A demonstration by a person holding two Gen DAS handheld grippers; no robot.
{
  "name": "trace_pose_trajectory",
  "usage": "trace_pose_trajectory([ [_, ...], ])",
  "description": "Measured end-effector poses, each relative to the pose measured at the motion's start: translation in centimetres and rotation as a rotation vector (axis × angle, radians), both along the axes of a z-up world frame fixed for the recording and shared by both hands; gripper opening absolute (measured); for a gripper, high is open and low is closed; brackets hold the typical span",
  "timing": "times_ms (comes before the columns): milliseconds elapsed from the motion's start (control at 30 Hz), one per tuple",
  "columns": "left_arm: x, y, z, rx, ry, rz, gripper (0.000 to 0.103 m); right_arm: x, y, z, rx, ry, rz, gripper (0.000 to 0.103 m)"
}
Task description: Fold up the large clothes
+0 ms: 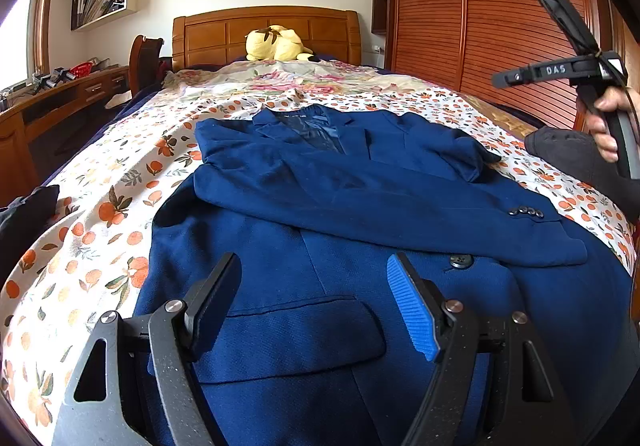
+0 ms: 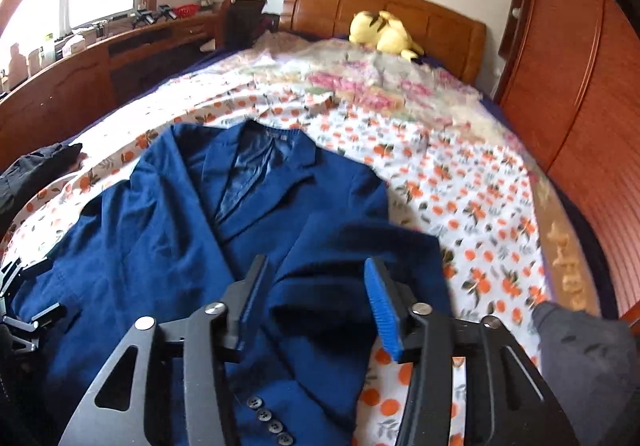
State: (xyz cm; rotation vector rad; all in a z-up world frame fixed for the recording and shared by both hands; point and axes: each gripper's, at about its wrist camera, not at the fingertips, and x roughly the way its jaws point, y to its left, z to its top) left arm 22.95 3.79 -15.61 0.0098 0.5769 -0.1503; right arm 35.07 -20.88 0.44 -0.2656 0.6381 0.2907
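Currently the blue blazer [image 1: 360,206] lies face up on the orange-print bedsheet [image 1: 100,214], collar far, one sleeve [image 1: 400,214] folded across its front. Above its near hem, the left gripper [image 1: 316,302] is wide open, holding nothing. Over the sleeve, the right gripper [image 2: 316,298] likewise gapes empty.

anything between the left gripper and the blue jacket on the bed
Nothing visible does. The left gripper hangs open right over the lower front of the blue jacket, with only air between its fingers and the cloth. The right gripper, also open, hangs over the jacket's other side, away from that path.
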Motion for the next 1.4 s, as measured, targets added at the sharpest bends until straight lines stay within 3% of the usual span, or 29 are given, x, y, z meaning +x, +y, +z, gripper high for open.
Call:
trace_pose_trajectory([
  [267,0.0,0.0,0.0,0.0,0.001,-0.001,0.076,4.4,-4.2,-3.8,0.013,0.057,-0.142,0.058],
  [633,0.2,-0.2,-0.2,0.001,0.01,-0.011,0.076,12.4,-8.0,-12.2,-0.005,0.259,-0.311,0.058],
  [900,0.2,-0.1,-0.2,0.0,0.013,-0.012,0.076,14.2,-9.9,-13.8,0.074,0.291,-0.341,0.067],
  [967,0.2,-0.2,-0.2,0.0,0.014,-0.012,0.076,14.0,-9.5,-13.9,0.062,0.287,-0.31,0.054],
  [1000,0.2,-0.2,-0.2,0.0,0.013,-0.012,0.076,14.0,-9.4,-13.9,0.074,0.292,-0.265,0.033],
  [1067,0.2,-0.2,-0.2,0.0,0.012,-0.011,0.076,13.5,-8.5,-13.6,0.032,0.287,-0.221,0.018],
  [1200,0.1,-0.2,-0.2,0.003,0.006,-0.005,0.076,11.5,-7.0,-11.3,0.02,0.22,-0.186,0.013],
  [1400,-0.3,0.3,0.0,-0.009,-0.014,0.005,0.076,6.1,-4.2,-4.2,0.026,0.072,-0.101,0.013],
])
